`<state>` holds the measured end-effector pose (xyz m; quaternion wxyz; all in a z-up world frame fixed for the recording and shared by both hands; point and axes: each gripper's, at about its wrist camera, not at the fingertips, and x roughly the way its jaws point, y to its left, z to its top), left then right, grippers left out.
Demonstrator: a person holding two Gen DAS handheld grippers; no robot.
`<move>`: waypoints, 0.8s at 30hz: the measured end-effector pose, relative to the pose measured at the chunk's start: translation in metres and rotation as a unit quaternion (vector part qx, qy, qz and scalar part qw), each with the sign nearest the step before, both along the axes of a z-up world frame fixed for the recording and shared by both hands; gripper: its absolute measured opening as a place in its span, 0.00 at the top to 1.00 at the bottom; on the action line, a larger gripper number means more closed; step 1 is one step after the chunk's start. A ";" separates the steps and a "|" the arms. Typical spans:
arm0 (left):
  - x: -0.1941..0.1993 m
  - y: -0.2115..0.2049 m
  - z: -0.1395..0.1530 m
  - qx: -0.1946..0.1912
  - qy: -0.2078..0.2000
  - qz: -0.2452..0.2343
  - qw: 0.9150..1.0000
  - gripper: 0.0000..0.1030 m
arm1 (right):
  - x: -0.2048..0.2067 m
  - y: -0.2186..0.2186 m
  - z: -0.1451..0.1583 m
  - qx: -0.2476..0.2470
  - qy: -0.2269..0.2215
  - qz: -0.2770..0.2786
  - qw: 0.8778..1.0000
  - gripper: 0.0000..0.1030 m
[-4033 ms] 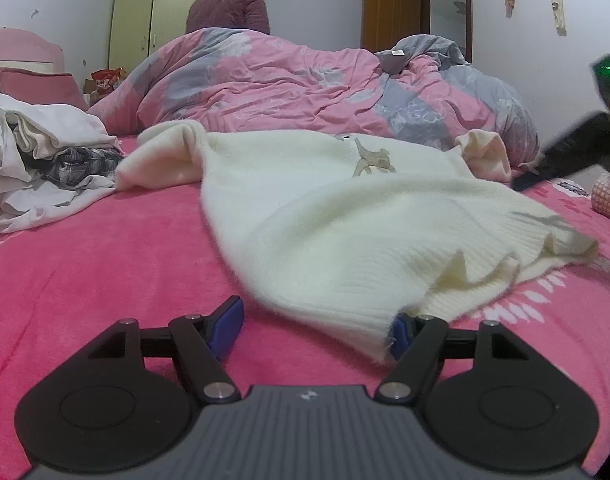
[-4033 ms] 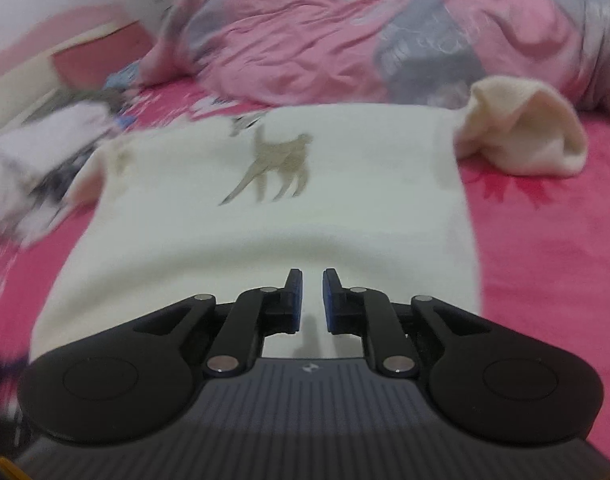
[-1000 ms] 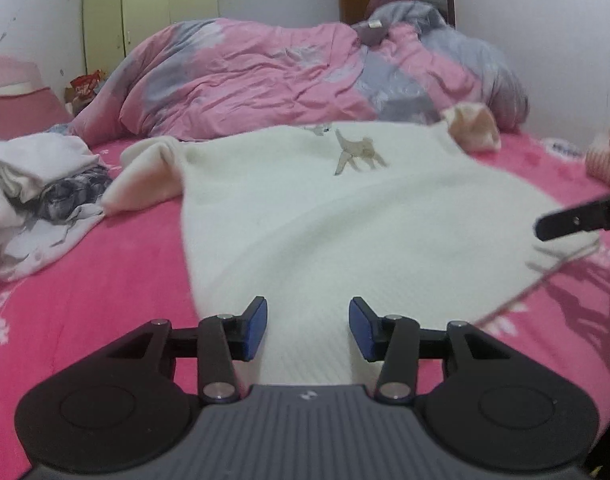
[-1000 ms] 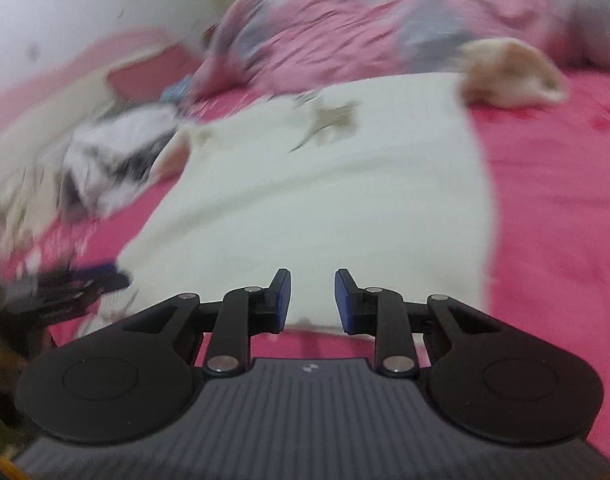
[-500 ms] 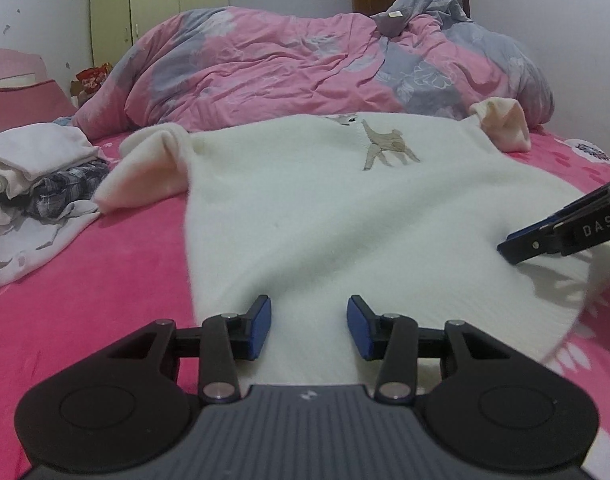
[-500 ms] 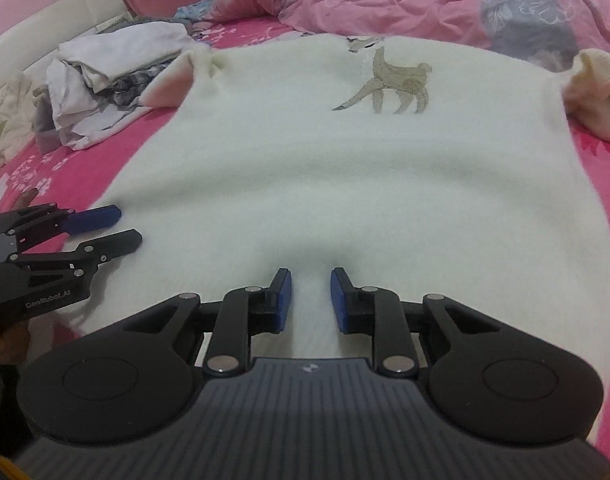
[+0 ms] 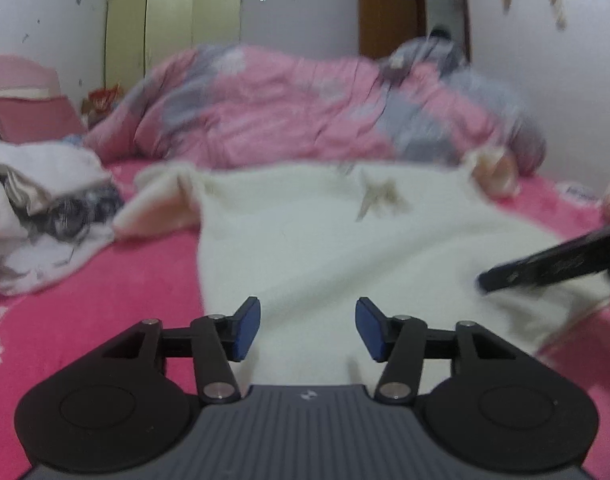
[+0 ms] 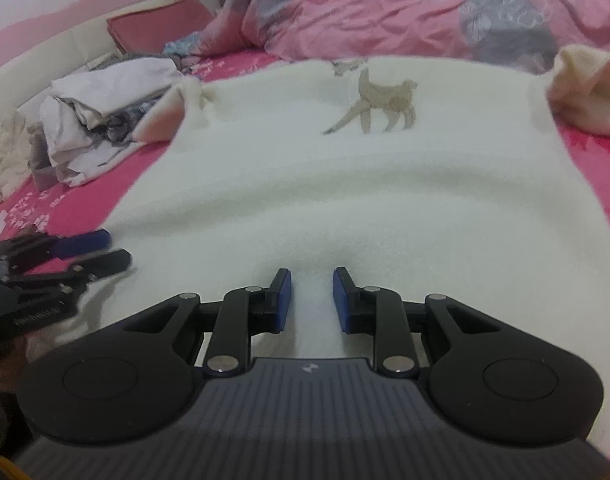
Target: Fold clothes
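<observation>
Left wrist view blurred, sweater (image 7: 305, 248) hem hidden beneath open left tongs (image 7: 307, 328)

Pink bed (image 8: 585, 152) — cream sweater (image 8: 345, 184), seemingly crumpled clothes (image 8: 89, 128), quilt (image 8: 405, 4).

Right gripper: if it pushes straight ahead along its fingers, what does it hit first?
Probably the cream sweater itself: the open right gripper sits low over its hem, with the fabric rising just ahead. Depth is unclear.
</observation>
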<state>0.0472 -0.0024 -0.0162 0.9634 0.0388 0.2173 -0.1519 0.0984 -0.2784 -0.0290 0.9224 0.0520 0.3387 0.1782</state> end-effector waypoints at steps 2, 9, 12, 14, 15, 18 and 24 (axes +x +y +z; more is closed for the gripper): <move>-0.009 -0.002 0.004 -0.027 -0.007 -0.027 0.999 0.47 | -0.005 0.000 0.005 0.001 -0.006 0.002 1.000 0.78; 0.001 -0.029 -0.033 -0.025 0.053 -0.059 0.997 0.55 | 0.001 0.015 -0.007 -0.033 0.006 0.018 0.999 0.77; 0.003 -0.026 -0.035 -0.036 0.052 -0.060 0.996 0.55 | 0.009 0.021 0.002 -0.049 0.028 0.016 0.998 0.77; 0.003 -0.022 -0.037 -0.047 0.054 -0.062 0.996 0.55 | 0.013 0.026 0.018 -0.056 0.030 0.018 0.998 0.76; 0.004 -0.020 -0.037 -0.053 0.054 -0.063 0.995 0.55 | 0.017 0.030 0.026 -0.052 0.023 0.024 0.998 0.76; 0.005 -0.015 -0.039 -0.069 0.057 -0.067 0.994 0.55 | 0.033 0.044 0.049 -0.034 0.005 0.048 0.998 0.76; 0.007 -0.004 -0.042 -0.102 0.061 -0.073 0.990 0.56 | 0.083 0.078 0.059 -0.031 0.020 0.093 0.995 0.75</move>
